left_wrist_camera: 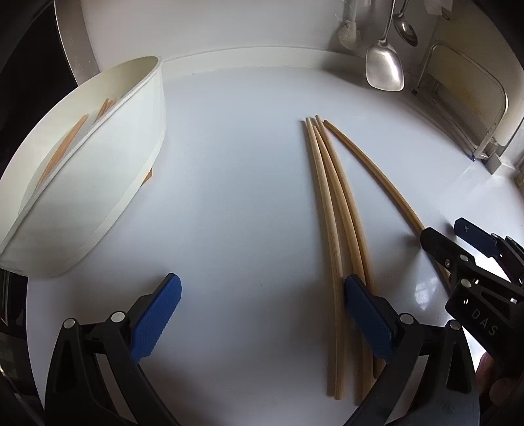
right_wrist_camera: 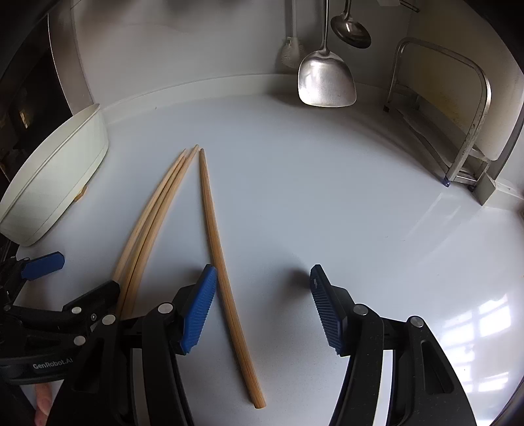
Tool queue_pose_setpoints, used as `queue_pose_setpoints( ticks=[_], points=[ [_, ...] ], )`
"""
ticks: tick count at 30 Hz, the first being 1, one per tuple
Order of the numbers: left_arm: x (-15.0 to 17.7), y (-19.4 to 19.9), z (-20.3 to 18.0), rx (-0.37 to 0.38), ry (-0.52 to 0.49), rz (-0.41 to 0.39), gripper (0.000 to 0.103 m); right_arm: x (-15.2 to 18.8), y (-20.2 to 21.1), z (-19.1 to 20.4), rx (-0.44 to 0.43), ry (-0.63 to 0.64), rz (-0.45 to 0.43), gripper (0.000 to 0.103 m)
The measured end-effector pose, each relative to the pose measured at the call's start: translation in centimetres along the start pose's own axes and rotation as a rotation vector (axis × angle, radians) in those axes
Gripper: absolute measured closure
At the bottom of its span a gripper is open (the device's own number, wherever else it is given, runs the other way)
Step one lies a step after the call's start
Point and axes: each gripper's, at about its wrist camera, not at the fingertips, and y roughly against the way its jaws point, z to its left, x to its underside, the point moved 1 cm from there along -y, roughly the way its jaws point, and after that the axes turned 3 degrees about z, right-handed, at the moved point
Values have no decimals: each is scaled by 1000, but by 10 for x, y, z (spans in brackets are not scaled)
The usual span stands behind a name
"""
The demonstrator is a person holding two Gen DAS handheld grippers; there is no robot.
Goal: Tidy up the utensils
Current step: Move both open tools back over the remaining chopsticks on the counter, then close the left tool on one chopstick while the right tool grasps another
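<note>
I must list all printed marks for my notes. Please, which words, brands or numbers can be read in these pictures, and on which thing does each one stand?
"GenRobot.AI": on the black body of the left gripper, seen in the right wrist view.
"DAS": on the black body of the right gripper, seen in the left wrist view; the letters are cut off, so the word may be longer.
No text shows on the chopsticks, white container or hanging utensils.

Ahead of both grippers the chopsticks [right_wrist_camera: 209, 229] are pale bare wood, matt with a fine grain. The countertop [right_wrist_camera: 327, 213] under them is smooth, glossy white, mirroring a window. Left of the left gripper [left_wrist_camera: 262, 304], the holder [left_wrist_camera: 98, 183] looks like matt cream plastic. Each gripper has ribbed blue pads [right_wrist_camera: 198, 311] on matt black plastic. Beyond hang a dull brushed-metal spatula [right_wrist_camera: 326, 82] and shinier ladle [right_wrist_camera: 350, 29].
</note>
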Motion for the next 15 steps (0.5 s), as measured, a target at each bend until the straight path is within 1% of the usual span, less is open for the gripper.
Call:
queue_pose_setpoints(
  ticks=[5,8,9,10,12,13,14,15],
  points=[
    [-8,-3,4,-16,21,-3,5,-4,-4,3,7,23,-4,46],
    [-10,-4,2,-20,3,-16,7,-5,-5,6,5,44,-4,46],
    [-11,-3,2,-13,0,-20,12,-6,-5,8,2,52,-1,46],
    [-11,-3,2,2,5,-23,14,-6,-5,10,-1,63,2,47],
    [-12,-1,0,3,-1,-29,25,-6,-5,14,-12,89,3,59],
    [-12,0,-1,7,-7,-31,28,-6,-4,17,-15,105,4,63],
    [-13,0,-3,11,-13,-30,35,-6,-4,19,-18,119,4,69],
    [-15,0,-5,16,-17,-27,43,-6,-4,22,-18,129,5,71]
  ],
)
